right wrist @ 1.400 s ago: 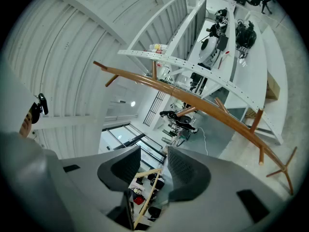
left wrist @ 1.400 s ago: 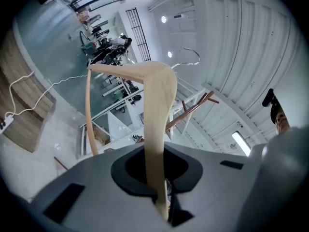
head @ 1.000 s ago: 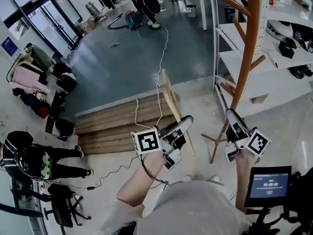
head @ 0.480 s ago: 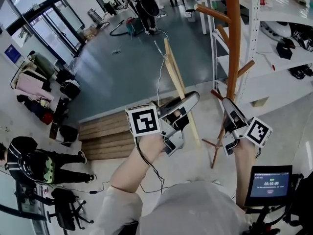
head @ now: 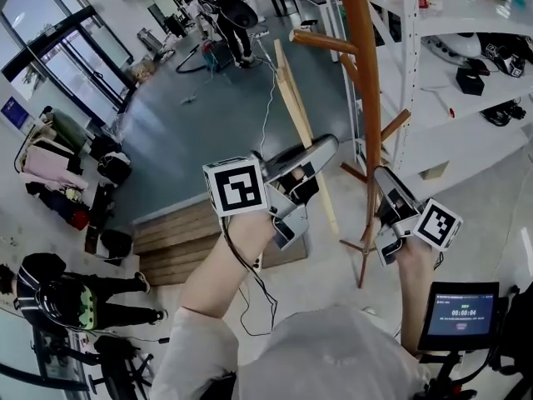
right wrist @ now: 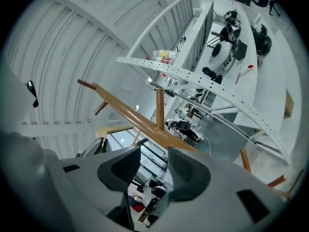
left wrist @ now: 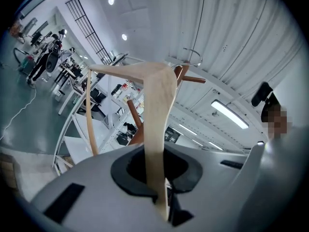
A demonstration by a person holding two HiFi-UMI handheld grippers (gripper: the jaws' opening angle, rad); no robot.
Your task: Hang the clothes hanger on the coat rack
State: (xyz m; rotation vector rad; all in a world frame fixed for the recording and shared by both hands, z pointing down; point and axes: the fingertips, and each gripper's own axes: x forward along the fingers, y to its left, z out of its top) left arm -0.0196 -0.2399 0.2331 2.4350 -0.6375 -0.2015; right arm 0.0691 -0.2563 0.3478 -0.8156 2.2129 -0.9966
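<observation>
A pale wooden clothes hanger (head: 293, 107) with a metal hook (left wrist: 191, 57) is clamped by one arm in my left gripper (head: 323, 152), which is shut on it and held level. In the left gripper view the hanger (left wrist: 155, 110) rises from the jaws, and its apex sits just before a brown peg (left wrist: 193, 79) of the coat rack. The coat rack's orange-brown pole (head: 365, 98) stands to the right of the hanger. My right gripper (head: 386, 178) is close against the pole's lower part. Its pads stand apart with nothing between them, and the pole (right wrist: 135, 118) runs across just beyond.
White shelving (head: 450, 65) with helmets and small items stands behind and to the right of the rack. Wooden planks (head: 179, 236) and a white cable (head: 268, 107) lie on the floor. A person (head: 58, 286) sits at lower left. A small screen (head: 456, 313) is at lower right.
My left gripper has lifted the hanger up and nearer the rack's pole, rolling a little. The right gripper has risen slightly beside the pole.
</observation>
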